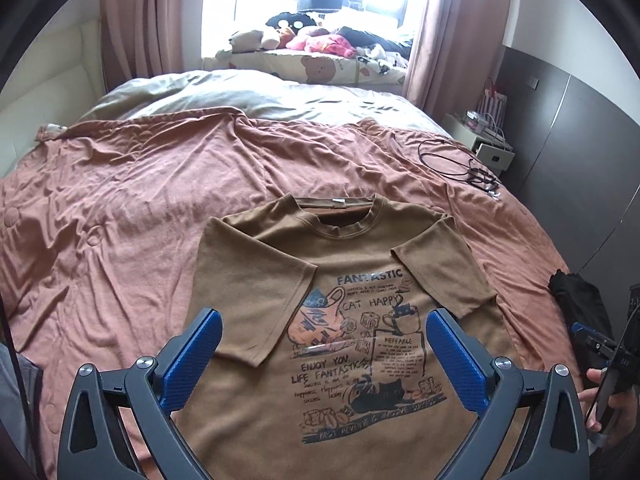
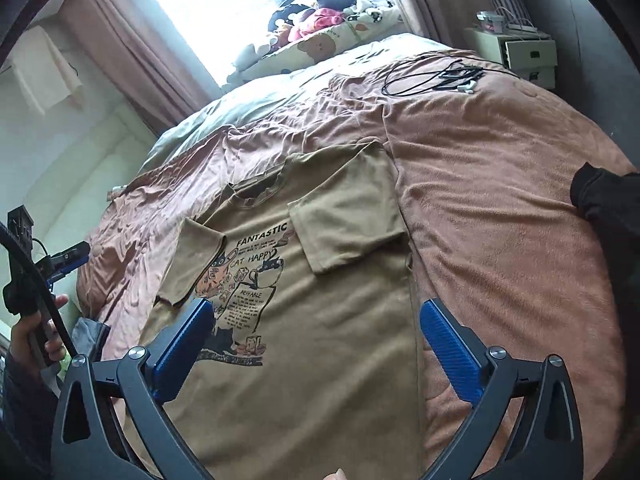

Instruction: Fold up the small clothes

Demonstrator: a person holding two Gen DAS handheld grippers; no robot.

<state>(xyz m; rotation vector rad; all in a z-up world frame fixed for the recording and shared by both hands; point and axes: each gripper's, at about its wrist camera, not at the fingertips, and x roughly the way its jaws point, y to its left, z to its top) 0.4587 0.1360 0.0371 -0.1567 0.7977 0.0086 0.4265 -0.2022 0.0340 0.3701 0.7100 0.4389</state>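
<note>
Now the tee lies flat, collar toward the window, sleeves folded inward; bedspread bare around. Left gripper and right gripper gape, empty.

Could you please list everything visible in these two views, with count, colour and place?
T-shirt: one, brown with a cat print, flat on the bed, both sleeves folded inward.
Blanket: one, rust pink, spread over the bed.
Duvet: one, pale grey, at the far end of the bed.
Cables: a black tangle, far right on the blanket.
Plush toys: several, mixed colours, on the window ledge.
Curtains: two, dusty pink, flanking the window.
Nightstand: one, white, right of the bed.
Dark garment: one, black, right edge of the bed.
Left claw: blue pads, open above the shirt.
Right claw: blue pads, open above the shirt.
</note>
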